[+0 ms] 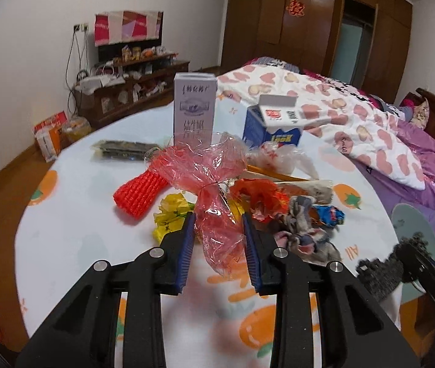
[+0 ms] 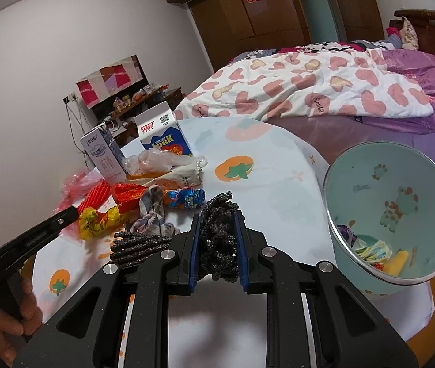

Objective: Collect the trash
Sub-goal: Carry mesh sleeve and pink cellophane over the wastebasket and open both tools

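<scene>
The left gripper (image 1: 219, 239) has its blue-padded fingers (image 1: 187, 245) spread on either side of a crinkled pink-red cellophane wrapper (image 1: 214, 190), whose lower tail hangs between them; the pads look near the film, but I cannot tell whether they press it, so the fingers read as parted. The right gripper (image 2: 217, 245) has its fingers clamped on a black glittery mesh scrubber (image 2: 217, 239), held above the round surface with its white cloth printed with orange fruit (image 2: 263, 190). Just to the right of that gripper, a pale blue-green metal-rimmed bin with cartoon animals inside (image 2: 401, 202) tilts its mouth toward the camera, with a few coloured scraps lying at its bottom. The remaining trash sits heaped mid-surface: a red foam net sleeve (image 1: 139, 194), a crumpled yellow wrapper (image 1: 171, 214), an orange-red foil wrapper (image 1: 260, 197), a grey rag twisted into a knot (image 1: 303, 230), a blue candy wrapper (image 1: 329, 214) and a clear plastic bag (image 1: 281, 159). Behind them stand a tall grey-white milk carton (image 1: 194, 107) and a blue-and-white gable-top carton (image 1: 274, 122), with a dark flat seaweed packet (image 1: 125, 150) lying to the left.
</scene>
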Tool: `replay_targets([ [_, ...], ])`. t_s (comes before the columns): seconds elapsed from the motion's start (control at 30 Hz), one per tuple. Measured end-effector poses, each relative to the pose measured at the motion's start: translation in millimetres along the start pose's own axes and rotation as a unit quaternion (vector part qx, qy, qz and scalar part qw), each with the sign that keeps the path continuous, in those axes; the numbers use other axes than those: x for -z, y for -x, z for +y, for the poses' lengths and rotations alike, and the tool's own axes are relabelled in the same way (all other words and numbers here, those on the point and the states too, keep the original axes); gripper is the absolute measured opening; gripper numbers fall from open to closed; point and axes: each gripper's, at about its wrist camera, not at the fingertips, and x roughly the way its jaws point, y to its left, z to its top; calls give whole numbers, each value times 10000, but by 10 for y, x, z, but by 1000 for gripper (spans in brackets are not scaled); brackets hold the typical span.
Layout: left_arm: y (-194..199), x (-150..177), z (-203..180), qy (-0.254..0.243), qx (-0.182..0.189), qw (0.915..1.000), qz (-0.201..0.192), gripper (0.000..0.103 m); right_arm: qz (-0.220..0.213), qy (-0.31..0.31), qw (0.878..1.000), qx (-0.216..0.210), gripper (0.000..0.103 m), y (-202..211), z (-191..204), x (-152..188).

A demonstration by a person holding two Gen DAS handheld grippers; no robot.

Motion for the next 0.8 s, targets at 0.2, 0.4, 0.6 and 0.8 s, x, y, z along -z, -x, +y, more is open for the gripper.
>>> replay_targets([
  [0.2, 130, 72, -190, -274, 135, 9995, -61, 31, -83, -37, 10000, 36, 21, 86, -51, 12],
  [0.4, 208, 131, -509, -638, 361, 9973, -76, 31, -255, -60, 9993, 267, 21, 213, -208, -19],
  [0.6, 223, 201, -821, -936, 604, 9938, -12, 31, -378, -251, 9977, 494, 21, 333, -490, -73],
  [0.8, 232, 283, -1137, -1231, 834, 9889, 53, 31, -469, -437, 9950, 763, 21, 433, -796, -114],
])
